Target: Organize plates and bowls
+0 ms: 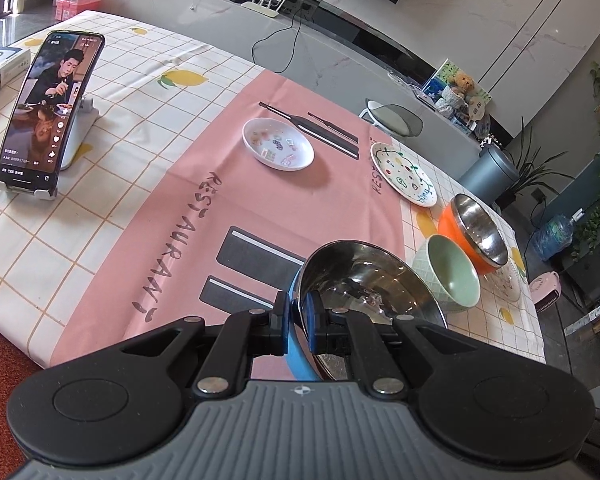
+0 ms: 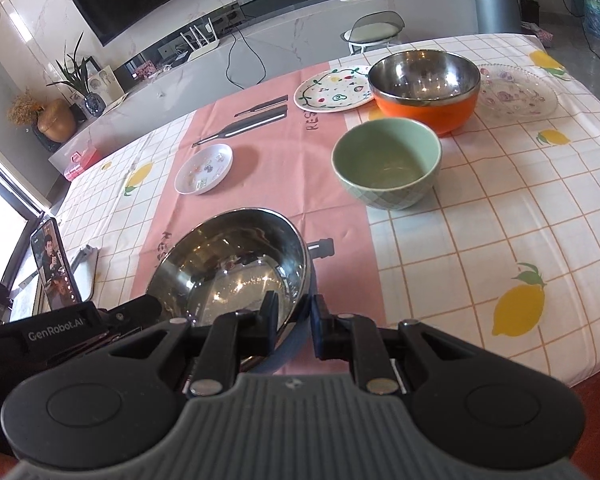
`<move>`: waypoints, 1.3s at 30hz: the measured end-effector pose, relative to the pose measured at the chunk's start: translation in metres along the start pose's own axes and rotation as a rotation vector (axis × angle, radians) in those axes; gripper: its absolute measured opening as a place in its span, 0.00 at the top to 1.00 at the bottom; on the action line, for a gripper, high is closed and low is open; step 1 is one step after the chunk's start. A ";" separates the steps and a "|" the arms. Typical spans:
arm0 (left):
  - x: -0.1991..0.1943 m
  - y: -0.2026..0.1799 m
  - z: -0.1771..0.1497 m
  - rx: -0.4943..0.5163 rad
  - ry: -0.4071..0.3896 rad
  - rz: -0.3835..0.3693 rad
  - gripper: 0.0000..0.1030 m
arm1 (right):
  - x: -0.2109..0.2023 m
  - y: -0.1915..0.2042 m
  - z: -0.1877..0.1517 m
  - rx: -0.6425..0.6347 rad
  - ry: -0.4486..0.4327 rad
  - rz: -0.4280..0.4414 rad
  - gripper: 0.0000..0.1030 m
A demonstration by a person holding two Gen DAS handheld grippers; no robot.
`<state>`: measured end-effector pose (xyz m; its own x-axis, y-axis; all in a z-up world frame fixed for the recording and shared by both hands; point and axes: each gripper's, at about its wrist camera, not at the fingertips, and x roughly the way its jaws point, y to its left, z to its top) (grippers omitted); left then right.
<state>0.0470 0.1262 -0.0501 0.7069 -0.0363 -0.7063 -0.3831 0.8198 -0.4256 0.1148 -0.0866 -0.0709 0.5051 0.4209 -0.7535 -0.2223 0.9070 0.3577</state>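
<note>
Left wrist view: left gripper [image 1: 298, 326] at lower centre, fingers pinching the near rim of the blue steel-lined bowl [image 1: 364, 276], which tilts above the pink placemat [image 1: 204, 216]. Small white dish [image 1: 278, 143] sits upper centre on the placemat, with broad bare mat around it. Painted plate [image 1: 403, 174] straddles the placemat's right edge. Green bowl [image 1: 452, 274] and orange steel-lined bowl [image 1: 474, 234] stand touching at right, near the table's right edge. Phone on stand [image 1: 48, 116] at left, well apart. Right wrist view: right gripper [image 2: 294, 326] at lower centre, fingers pinching the same bowl's [image 2: 236, 264] right rim, the left gripper [image 2: 112, 320] at its lower left. Green bowl centre; orange bowl, painted plate, clear glass plate [image 2: 520, 94] along upper right. Open checked tablecloth [image 2: 480, 240] fills right side.
</note>
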 end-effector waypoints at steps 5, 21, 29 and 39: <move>0.006 0.001 -0.001 0.006 -0.005 0.006 0.91 | 0.009 -0.002 -0.002 0.005 0.019 -0.005 0.85; 0.009 0.005 0.006 0.004 -0.039 0.008 0.81 | 0.014 0.001 0.001 -0.018 0.020 0.012 0.80; -0.012 -0.013 0.015 0.061 -0.124 -0.007 0.59 | -0.008 0.001 0.007 -0.060 -0.058 -0.004 0.56; -0.013 -0.068 0.029 0.162 -0.118 -0.152 0.56 | -0.031 -0.030 0.034 -0.040 -0.138 -0.063 0.49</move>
<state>0.0810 0.0870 0.0043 0.8172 -0.1076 -0.5662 -0.1730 0.8913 -0.4192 0.1344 -0.1277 -0.0398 0.6282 0.3602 -0.6896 -0.2185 0.9324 0.2880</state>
